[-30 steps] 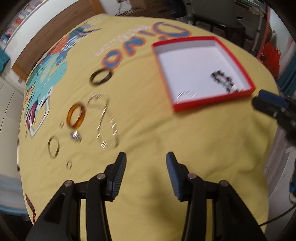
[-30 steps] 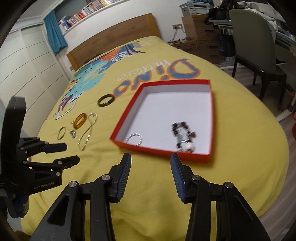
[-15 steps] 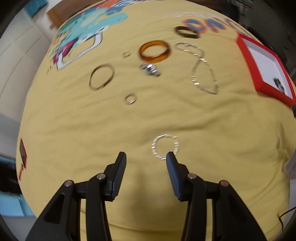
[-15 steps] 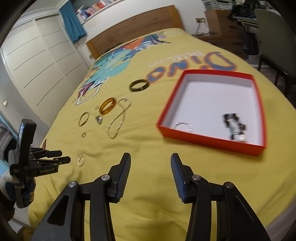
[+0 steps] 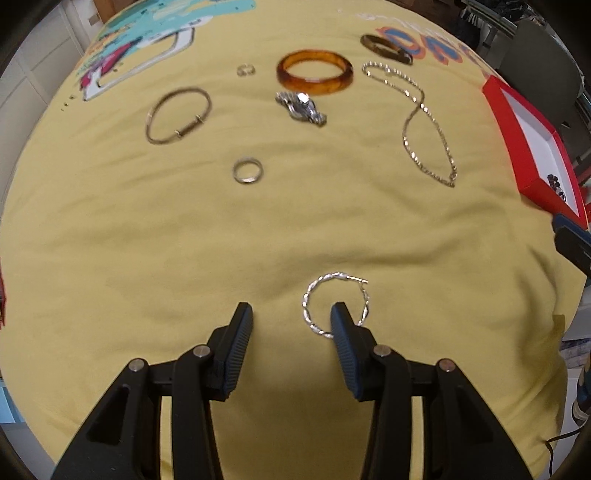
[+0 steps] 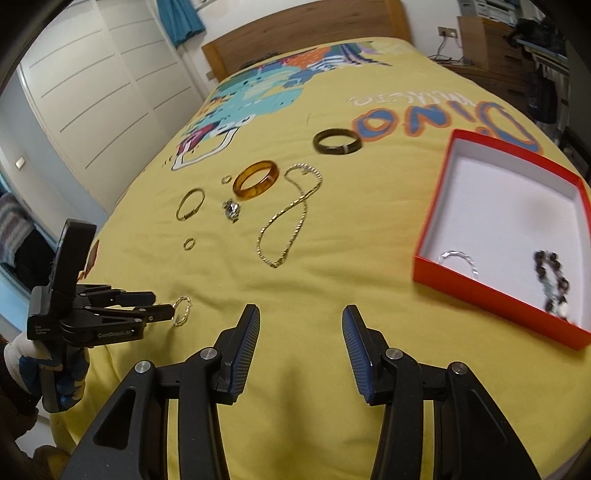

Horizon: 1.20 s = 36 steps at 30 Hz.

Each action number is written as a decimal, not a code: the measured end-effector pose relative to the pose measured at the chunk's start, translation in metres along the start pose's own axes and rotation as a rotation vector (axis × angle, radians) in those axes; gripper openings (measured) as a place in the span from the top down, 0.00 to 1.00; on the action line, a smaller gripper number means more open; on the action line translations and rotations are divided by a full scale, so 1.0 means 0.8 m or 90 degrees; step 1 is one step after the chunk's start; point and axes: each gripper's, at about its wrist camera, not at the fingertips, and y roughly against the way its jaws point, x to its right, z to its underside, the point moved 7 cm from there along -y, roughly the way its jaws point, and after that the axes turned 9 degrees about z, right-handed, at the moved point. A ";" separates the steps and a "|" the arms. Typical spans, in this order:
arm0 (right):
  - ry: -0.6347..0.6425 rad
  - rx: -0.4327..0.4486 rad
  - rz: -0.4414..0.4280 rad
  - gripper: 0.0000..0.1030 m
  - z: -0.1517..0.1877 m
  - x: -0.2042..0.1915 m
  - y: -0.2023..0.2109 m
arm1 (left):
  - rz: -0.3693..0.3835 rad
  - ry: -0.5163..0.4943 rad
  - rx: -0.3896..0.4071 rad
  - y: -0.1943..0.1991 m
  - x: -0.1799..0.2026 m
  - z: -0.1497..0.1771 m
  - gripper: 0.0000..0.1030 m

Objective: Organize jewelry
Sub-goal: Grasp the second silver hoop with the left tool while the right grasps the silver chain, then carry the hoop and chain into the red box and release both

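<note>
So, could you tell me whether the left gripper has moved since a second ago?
Yes. The left gripper has swung away from the red box toward the bed's near edge, and it now sits at the twisted silver hoop.

Open left tool [image 5: 291, 317] over twisted silver hoop [image 5: 334, 304], yellow bedspread [image 5: 147, 240]

I am working in a bedroom at home. Under me is a bed [image 6: 332, 258] with a yellow cover printed with cartoon dinosaurs and the word "Dino", and a wooden headboard [image 6: 306, 33] at its far edge. White wardrobe doors [image 6: 85, 92] line the wall past the bed's left edge, with a teal curtain [image 6: 181, 16] beside them. Past the right edge I see a wooden dresser [image 6: 491, 40] and a wall socket [image 6: 448, 32] with cables.
</note>
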 end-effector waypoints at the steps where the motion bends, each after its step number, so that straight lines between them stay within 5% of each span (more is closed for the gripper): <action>1: 0.004 -0.005 -0.001 0.55 -0.002 -0.004 -0.006 | 0.005 -0.004 -0.006 -0.006 0.002 0.000 0.59; 4: 0.017 -0.016 -0.002 0.55 -0.013 -0.016 -0.026 | 0.014 -0.022 -0.020 -0.022 0.008 0.000 0.71; 6: 0.021 -0.023 -0.008 0.55 -0.023 -0.024 -0.041 | 0.015 -0.031 -0.019 -0.026 0.010 -0.003 0.95; 12: 0.011 -0.027 -0.012 0.44 -0.069 -0.041 -0.086 | 0.019 -0.031 0.016 -0.012 -0.001 -0.023 0.96; 21: -0.038 -0.053 0.022 0.44 -0.119 -0.035 -0.157 | 0.007 -0.019 0.056 0.016 -0.037 -0.057 0.96; 25: -0.044 -0.072 0.056 0.72 -0.121 -0.032 -0.187 | 0.003 -0.010 0.065 0.020 -0.048 -0.070 0.96; 27: -0.050 -0.068 0.059 0.94 -0.121 -0.031 -0.188 | -0.001 -0.009 0.071 0.026 -0.052 -0.067 0.96; 36: -0.046 -0.014 0.033 0.96 -0.116 -0.035 -0.129 | -0.004 -0.009 0.096 0.059 -0.033 -0.063 0.96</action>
